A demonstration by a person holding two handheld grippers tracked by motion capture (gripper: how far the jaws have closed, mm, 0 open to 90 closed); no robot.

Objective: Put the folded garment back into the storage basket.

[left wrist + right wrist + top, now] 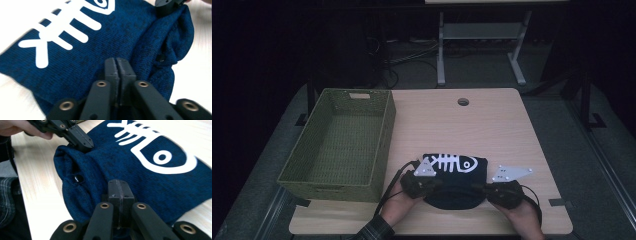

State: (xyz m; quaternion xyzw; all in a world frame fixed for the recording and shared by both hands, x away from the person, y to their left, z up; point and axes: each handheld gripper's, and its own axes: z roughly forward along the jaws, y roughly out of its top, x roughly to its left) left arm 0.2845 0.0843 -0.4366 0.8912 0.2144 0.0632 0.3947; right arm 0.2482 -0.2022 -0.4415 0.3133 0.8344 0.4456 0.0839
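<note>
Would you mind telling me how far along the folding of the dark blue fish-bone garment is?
Done: the garment lies on the table as a compact folded bundle, fish-bone print up. In hand: the left gripper and right gripper are each shut on its near edge. Left: probably moving it into the green basket, which holds no clothing yet.

One blue garment (455, 172), one green basket (339, 142), two grippers, one wooden table (502, 125).
</note>
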